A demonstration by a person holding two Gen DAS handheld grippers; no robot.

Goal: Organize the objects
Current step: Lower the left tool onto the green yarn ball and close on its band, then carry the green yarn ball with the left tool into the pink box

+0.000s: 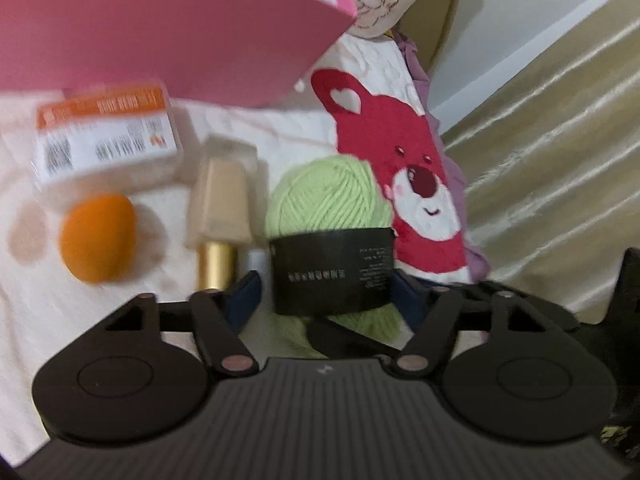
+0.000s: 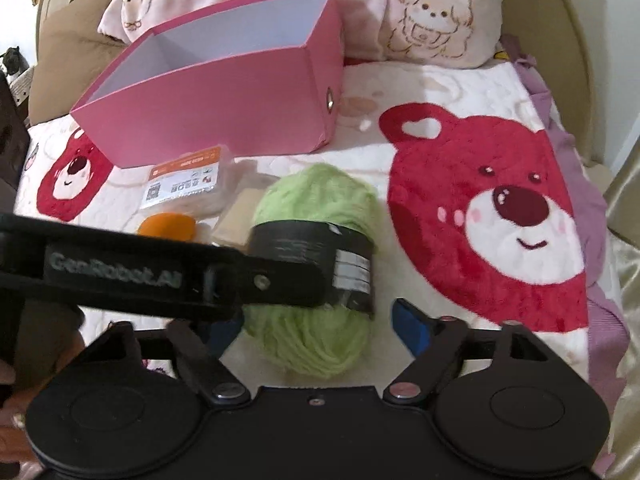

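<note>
Left gripper [image 1: 326, 296] and right gripper [image 2: 320, 322] both straddle the green yarn ball [image 2: 316, 280] on the bear blanket [image 2: 488, 216].
Left pads look pressed on its black band; right jaws apart, right pad clear of the yarn. Pink box [image 2: 224, 108] behind, open-topped; orange sponge [image 1: 98, 238], labelled packet [image 1: 108, 130], gold-capped bottle [image 1: 222, 210] left of yarn.

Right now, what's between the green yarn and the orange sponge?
A beige bottle with a gold cap lies between the green yarn and the orange sponge, clearest in the left wrist view.
</note>
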